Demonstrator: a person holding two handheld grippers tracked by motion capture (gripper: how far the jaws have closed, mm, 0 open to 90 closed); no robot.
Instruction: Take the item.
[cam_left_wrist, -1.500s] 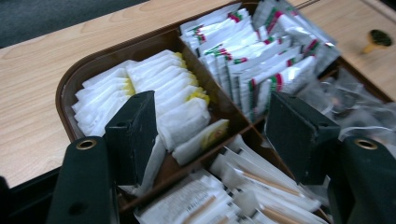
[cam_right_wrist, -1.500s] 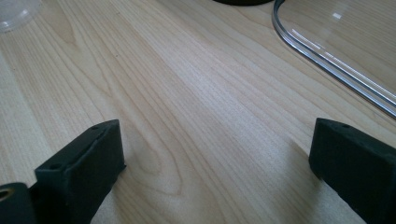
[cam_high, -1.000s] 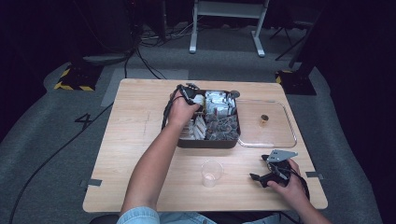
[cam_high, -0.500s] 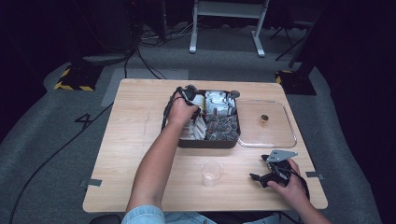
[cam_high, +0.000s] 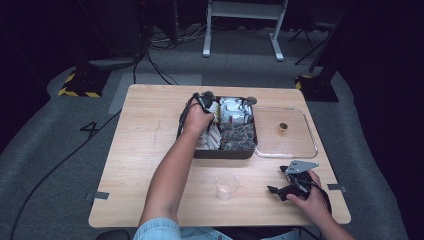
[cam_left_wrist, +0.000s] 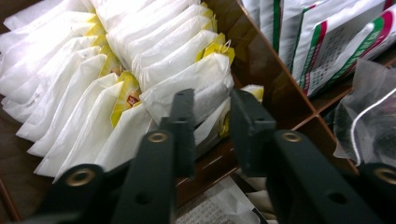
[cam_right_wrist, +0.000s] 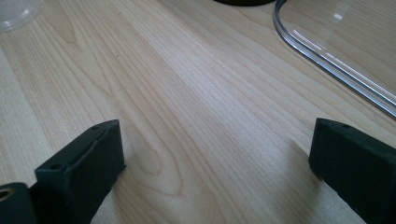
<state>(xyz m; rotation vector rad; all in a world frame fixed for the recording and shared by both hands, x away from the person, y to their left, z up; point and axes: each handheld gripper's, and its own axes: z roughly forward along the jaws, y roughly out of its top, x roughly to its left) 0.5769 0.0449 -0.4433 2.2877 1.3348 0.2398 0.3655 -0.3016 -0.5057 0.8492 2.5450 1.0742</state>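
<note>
From above, my left hand-held gripper (cam_high: 204, 98) reaches into the divided box (cam_high: 248, 151) at frame centre. Its camera shows jaws slightly parted over white tea bags (cam_left_wrist: 182, 74), ready to pinch. My right hand-held gripper (cam_right_wrist: 219, 163) rests wide open on the bench (cam_right_wrist: 196, 107), waiting.

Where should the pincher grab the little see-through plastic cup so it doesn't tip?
Probably the rim of the small clear plastic cup: it stands upright, mouth up, alone on the light wooden table. Come from above, one jaw inside, one outside. The open right gripper rests nearest it.
</note>
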